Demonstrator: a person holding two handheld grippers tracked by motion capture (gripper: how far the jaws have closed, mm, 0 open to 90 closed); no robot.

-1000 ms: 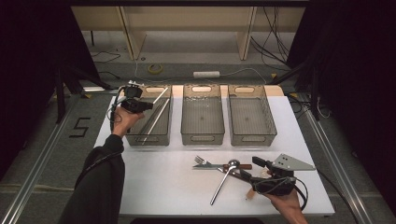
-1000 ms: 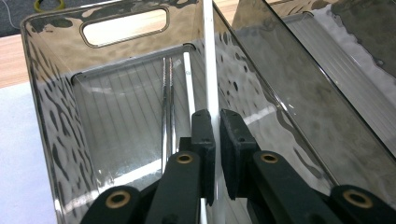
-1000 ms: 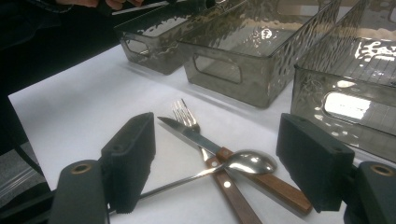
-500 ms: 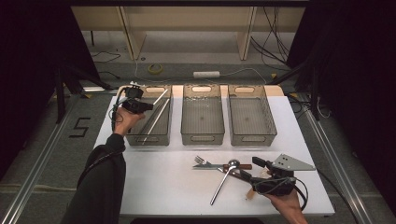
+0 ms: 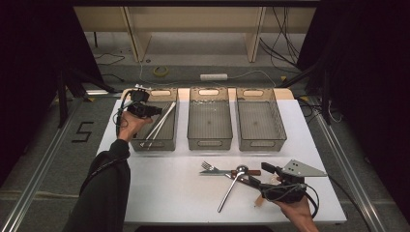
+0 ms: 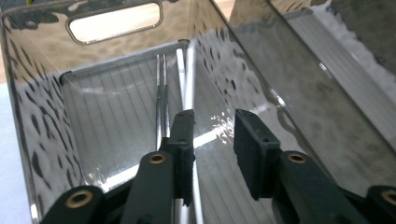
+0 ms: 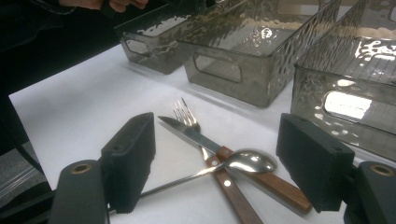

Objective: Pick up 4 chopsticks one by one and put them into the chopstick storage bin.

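Note:
My left gripper (image 5: 145,110) (image 6: 215,123) hovers over the left smoked-plastic bin (image 5: 167,140) (image 6: 42,140). Its jaws have just been opening and stand apart, pressing on nothing. White chopsticks (image 5: 159,123) (image 6: 189,79) and a thin metal pair (image 6: 161,93) lie slanted in that bin, the white ones running under the left jaw. A fork (image 5: 209,166) (image 7: 184,114), a wooden-handled knife (image 5: 225,172) (image 7: 201,137) and a spoon (image 5: 232,186) (image 7: 254,161) lie crossed on the white table. My right gripper (image 5: 261,175) (image 7: 217,128) stands open just right of them, jaws on either side of the spoon bowl.
Two more bins stand in the row, a middle bin (image 5: 209,140) (image 7: 243,70) and a right bin (image 5: 261,140) (image 7: 345,107). The white tabletop (image 5: 164,188) spreads in front of them. Cables and floor rails lie beyond the table edges.
The far ends of the white chopsticks sit lower in the left bin than before. Both hands have stayed in place.

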